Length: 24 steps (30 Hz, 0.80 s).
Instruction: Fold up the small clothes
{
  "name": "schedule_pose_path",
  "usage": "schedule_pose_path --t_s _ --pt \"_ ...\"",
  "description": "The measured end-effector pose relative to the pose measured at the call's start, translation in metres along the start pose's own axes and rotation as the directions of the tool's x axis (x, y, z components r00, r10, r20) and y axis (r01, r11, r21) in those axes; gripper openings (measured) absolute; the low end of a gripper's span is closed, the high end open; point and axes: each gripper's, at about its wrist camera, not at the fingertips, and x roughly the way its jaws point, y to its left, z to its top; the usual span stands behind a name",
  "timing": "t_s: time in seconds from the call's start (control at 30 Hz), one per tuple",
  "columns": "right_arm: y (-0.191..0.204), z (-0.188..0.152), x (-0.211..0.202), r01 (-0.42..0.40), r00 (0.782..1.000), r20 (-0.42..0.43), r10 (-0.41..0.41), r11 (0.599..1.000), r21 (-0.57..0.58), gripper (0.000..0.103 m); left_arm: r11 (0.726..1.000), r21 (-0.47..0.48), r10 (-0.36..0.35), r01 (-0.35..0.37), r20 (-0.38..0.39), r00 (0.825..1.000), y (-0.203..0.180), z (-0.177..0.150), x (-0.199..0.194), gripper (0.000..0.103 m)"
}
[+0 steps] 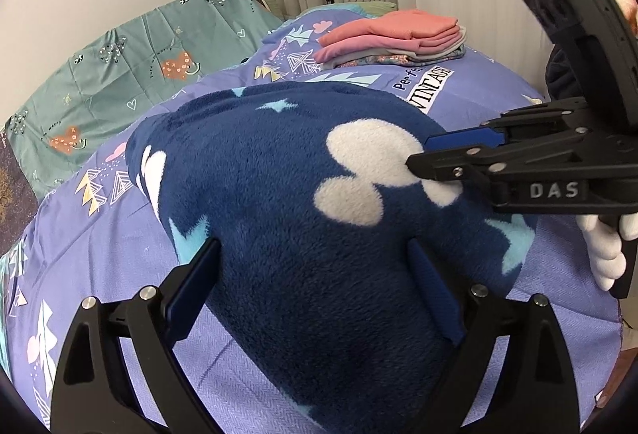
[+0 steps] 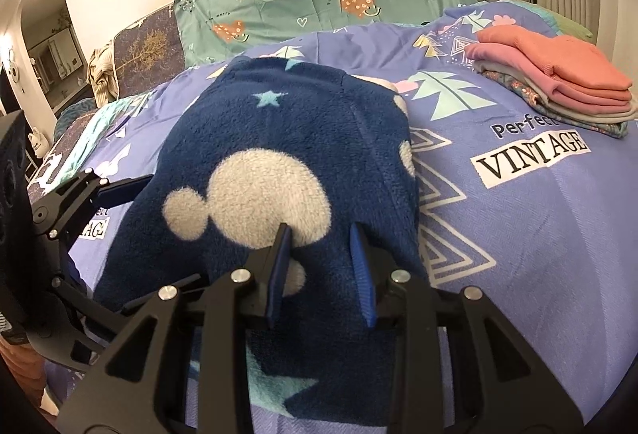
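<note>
Left wrist view: the navy fleece garment (image 1: 303, 234), plush with white mouse-head shapes and pale blue stars, lies on the purple bedspread (image 1: 498, 87). The left gripper (image 1: 315, 274) is spread wide, straddling the fleece without clamping it. The right gripper (image 1: 418, 153), marked "DAS", reaches in level from the side, slightly parted, holding nothing. "Perfect VINTAGE" reads beside the folded pink stack (image 2: 558, 83).

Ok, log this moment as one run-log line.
left gripper: open, astride navy fleece garment | right gripper: open over same fleece | folded stack: on purple bedspread, beyond
</note>
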Motion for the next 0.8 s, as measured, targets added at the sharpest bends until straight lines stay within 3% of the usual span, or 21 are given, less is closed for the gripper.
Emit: schedule_pose_path --t_s 0.1,0.27,0.4,0.63,0.8 --pt "-0.005 -0.004 -0.013 -0.019 1.000 0.021 0.018 0.999 0.051 0.032 1.000 -0.024 -0.013 0.013 0.006 1.000 0.004 -0.003 -0.001 0.093" --pt "-0.022 -0.017 -0.038 -0.023 1.000 0.019 0.020 0.985 0.173 0.042 0.999 -0.035 -0.018 0.018 0.014 1.000 0.005 -0.005 -0.001 0.093" --pt "-0.042 -0.036 -0.049 -0.030 0.999 -0.024 0.038 0.957 0.290 0.068 0.999 -0.040 -0.021 0.022 0.023 1.000 0.005 -0.006 -0.001 0.093" --pt "-0.062 -0.066 -0.048 -0.152 0.973 -0.071 0.218 0.843 0.515 0.070 0.999 -0.042 -0.021 0.022 0.025 0.999 0.004 -0.005 -0.001 0.093" --pt "-0.052 -0.067 -0.030 -0.150 0.959 -0.121 0.257 0.818 0.555 0.076 0.999 -0.046 -0.022 0.023 0.027 0.999 0.004 -0.005 -0.001 0.093"
